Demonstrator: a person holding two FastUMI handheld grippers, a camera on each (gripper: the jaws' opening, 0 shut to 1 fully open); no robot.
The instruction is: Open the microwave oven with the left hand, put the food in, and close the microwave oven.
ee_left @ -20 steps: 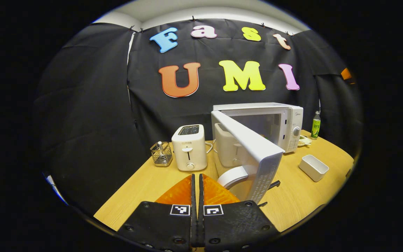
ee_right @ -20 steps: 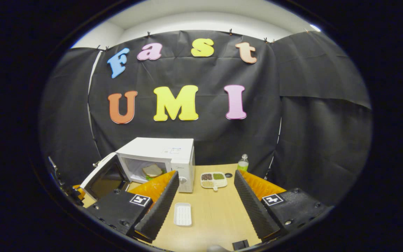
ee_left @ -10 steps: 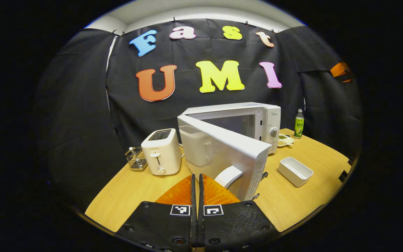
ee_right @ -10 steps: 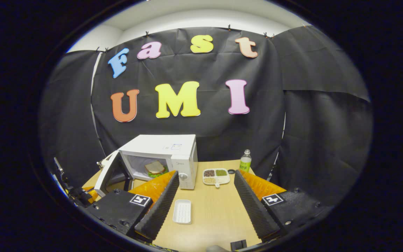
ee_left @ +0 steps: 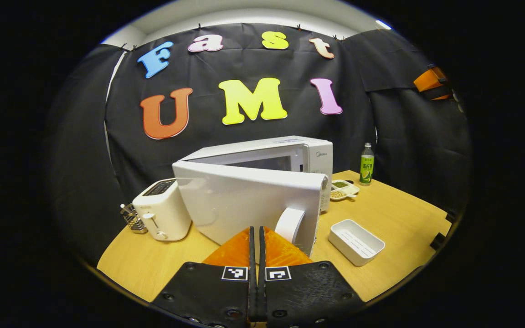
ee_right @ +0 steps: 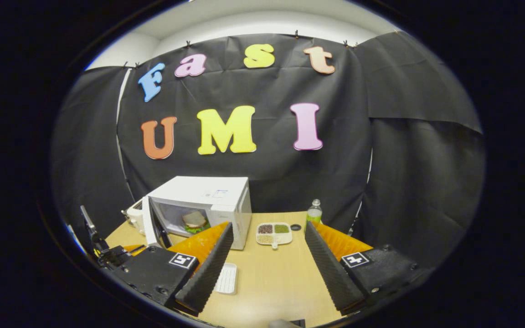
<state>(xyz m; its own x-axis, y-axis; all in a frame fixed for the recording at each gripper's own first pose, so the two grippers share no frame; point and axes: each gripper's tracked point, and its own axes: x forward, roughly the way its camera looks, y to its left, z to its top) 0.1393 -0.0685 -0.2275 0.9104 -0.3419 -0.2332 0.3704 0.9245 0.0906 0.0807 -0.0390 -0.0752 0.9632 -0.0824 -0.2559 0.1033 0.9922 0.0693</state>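
You are holding the left hand-held gripper (ee_left: 256, 237) pressed together at lower centre, just before the white microwave door (ee_left: 249, 202); the right hand-held gripper (ee_right: 267, 246) is gaping apart.

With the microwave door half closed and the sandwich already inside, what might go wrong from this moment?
1. The left gripper, shut, sits near the handle of the door; a push there may slip off.
2. The door may stop short of latching, leaving the microwave ajar with the sandwich inside.
3. The white tray lies close to the door's edge; a wide move might knock it.
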